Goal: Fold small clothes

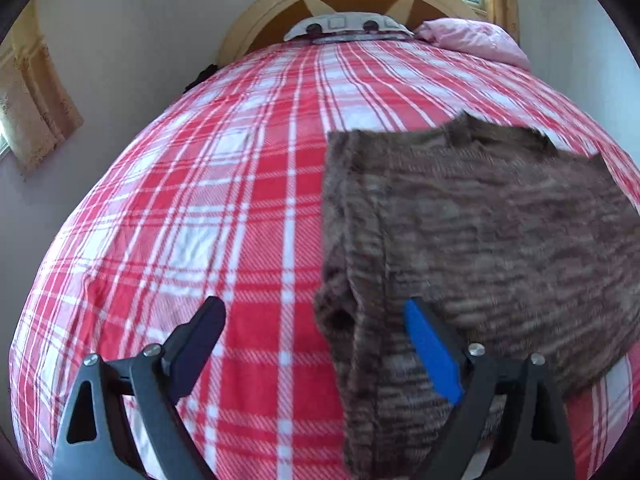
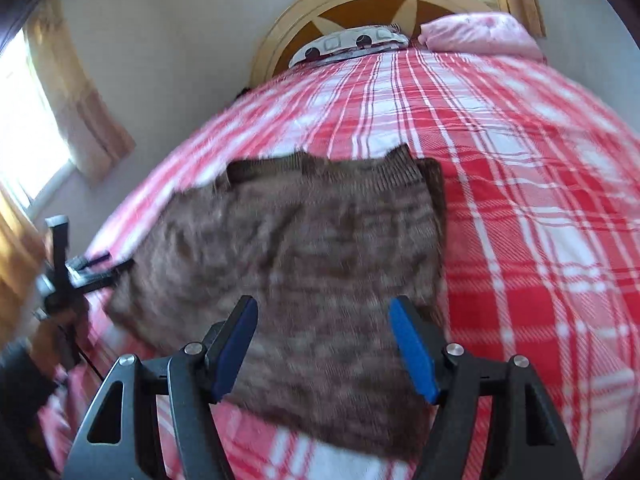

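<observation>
A brown striped knit garment (image 1: 480, 240) lies flat on the red-and-white plaid bedspread (image 1: 200, 200). It also shows in the right wrist view (image 2: 304, 264), with its collar at the far edge. My left gripper (image 1: 314, 320) is open and empty, just above the garment's near left edge; that edge sits between the fingers. My right gripper (image 2: 322, 318) is open and empty, hovering over the garment's near part. The left gripper shows in the right wrist view (image 2: 76, 276) at the garment's left side.
A pink pillow (image 1: 476, 38) and a patterned white pillow (image 1: 348, 26) lie at the rounded wooden headboard (image 1: 280, 4). Curtained windows are on the left wall (image 2: 28, 120). The plaid bedspread (image 2: 540, 220) spreads to the right.
</observation>
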### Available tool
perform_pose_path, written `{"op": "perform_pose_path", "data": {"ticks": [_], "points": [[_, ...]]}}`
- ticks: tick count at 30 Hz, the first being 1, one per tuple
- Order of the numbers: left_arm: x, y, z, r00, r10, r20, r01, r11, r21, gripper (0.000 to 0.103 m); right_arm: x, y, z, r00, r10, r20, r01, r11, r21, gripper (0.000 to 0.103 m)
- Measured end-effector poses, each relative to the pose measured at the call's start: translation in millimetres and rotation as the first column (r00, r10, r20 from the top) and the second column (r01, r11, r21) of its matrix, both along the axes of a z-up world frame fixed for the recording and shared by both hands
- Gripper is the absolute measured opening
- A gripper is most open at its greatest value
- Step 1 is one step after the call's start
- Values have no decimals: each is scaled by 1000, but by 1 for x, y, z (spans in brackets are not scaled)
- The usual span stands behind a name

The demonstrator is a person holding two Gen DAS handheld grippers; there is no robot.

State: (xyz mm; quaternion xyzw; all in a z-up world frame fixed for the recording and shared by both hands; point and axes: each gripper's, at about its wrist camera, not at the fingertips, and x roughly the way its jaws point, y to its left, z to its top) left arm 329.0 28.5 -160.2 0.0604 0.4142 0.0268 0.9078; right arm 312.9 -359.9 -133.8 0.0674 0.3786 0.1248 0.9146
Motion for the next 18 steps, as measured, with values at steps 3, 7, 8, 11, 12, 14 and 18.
{"op": "perform_pose_path", "data": {"ticks": [3,7,8,11,12,14,18], "points": [[-6,0,2,1000,3,10,-3,1000,12,94,-11,-6,-18,999,6,-37,-7,1000,-10,69],[-15,2,4,1000,-2,-7,2,1000,-5,94,-21,1,-8,1000,0,-27,-2,998,-65,69],[-17,1,1,1000,-11,-14,11,1000,8,95,-23,3,-5,1000,3,-13,-4,998,-66,69],[-21,2,-5,1000,-18,-25,18,1000,10,96,-29,17,2,999,50,2,-50,994,-100,69],[-23,4,-5,999,-17,-29,17,1000,1,97,-26,22,-4,998,51,-30,-55,989,-137,69],[-26,6,-5,999,-21,-39,22,1000,10,99,-21,23,-21,995,32,-99,-48,985,-167,70],[-34,18,-4,998,-40,-47,39,999,-17,100,-24,23,-17,995,18,-96,-34,984,-174,70]]}}
